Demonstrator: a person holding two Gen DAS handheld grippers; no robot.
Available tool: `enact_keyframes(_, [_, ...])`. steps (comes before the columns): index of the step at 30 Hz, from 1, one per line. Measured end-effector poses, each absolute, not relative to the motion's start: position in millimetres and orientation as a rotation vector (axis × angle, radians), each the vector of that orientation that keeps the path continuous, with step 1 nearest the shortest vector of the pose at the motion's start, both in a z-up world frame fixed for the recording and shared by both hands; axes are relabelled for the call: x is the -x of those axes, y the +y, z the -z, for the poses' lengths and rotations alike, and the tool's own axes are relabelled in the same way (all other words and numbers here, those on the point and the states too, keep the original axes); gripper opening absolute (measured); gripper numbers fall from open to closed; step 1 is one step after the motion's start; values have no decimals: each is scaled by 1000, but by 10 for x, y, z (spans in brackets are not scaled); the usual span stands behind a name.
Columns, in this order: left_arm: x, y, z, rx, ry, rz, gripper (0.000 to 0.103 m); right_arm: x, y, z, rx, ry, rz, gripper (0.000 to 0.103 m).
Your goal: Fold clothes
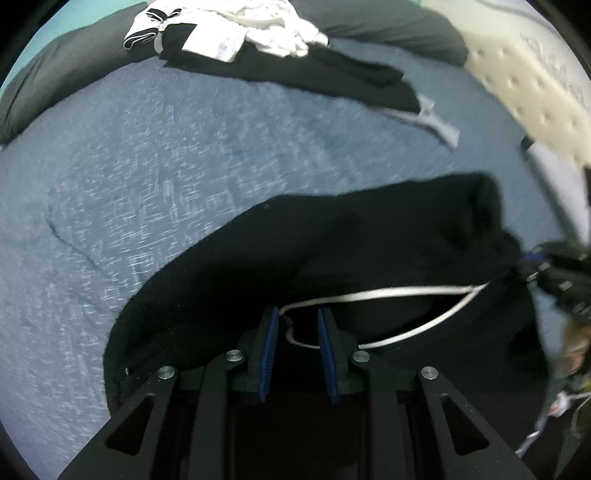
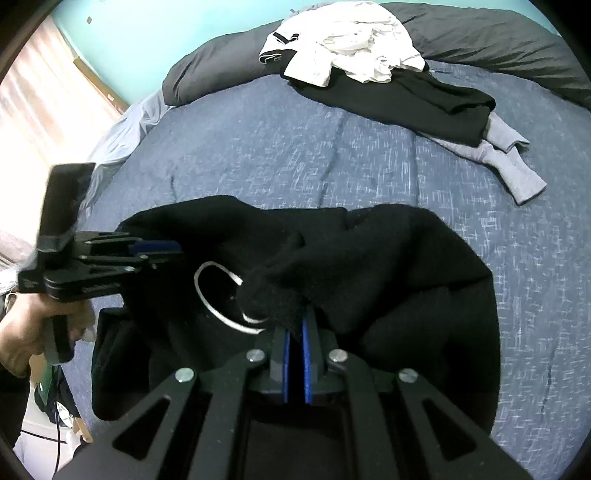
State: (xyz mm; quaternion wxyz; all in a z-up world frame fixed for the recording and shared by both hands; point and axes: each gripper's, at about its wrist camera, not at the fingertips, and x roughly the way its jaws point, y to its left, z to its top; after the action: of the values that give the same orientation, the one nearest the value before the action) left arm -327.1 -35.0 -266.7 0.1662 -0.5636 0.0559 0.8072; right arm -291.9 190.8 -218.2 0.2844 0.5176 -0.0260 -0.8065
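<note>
A black hooded garment (image 1: pixel 369 236) (image 2: pixel 388 266) with a white drawstring (image 1: pixel 388 293) (image 2: pixel 207 302) lies bunched on the blue bedsheet (image 1: pixel 147 166) (image 2: pixel 277 147). My left gripper (image 1: pixel 297 321) hovers just over its near edge. Its blue pads stand a little apart, with a loop of the drawstring and black cloth visible in the gap but not pressed. In the right wrist view the left gripper (image 2: pixel 162 249) reaches in from the left, held by a hand (image 2: pixel 22 332). My right gripper (image 2: pixel 295 325) is shut on a raised fold of the black garment. It also shows at the right edge as the right gripper (image 1: pixel 554 273).
A pile of white clothes (image 1: pixel 258 33) (image 2: pixel 351 37) lies on a black garment (image 2: pixel 406 96) at the far side of the bed. A grey sleeve (image 2: pixel 509 162) sticks out beside them. A dark duvet (image 2: pixel 480 33) runs along the back. A tufted headboard (image 1: pixel 535 85) stands at the right.
</note>
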Motion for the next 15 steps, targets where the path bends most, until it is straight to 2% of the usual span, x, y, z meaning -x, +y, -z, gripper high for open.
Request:
enact_keyframes(4, [3268,-364,2849,1633,241,-2286,25,2925,1924,2230,-1392,-76,2153,5])
enact_keyframes(10, [3302,-367,2938,1613,213,-2303,31,2931,1955,2267,-1393,-85,2153,5])
enact_keyframes(15, [3253,-418,2991,1616,220,-2274,31,2927,1975,2295,-1395,-78,2142,5])
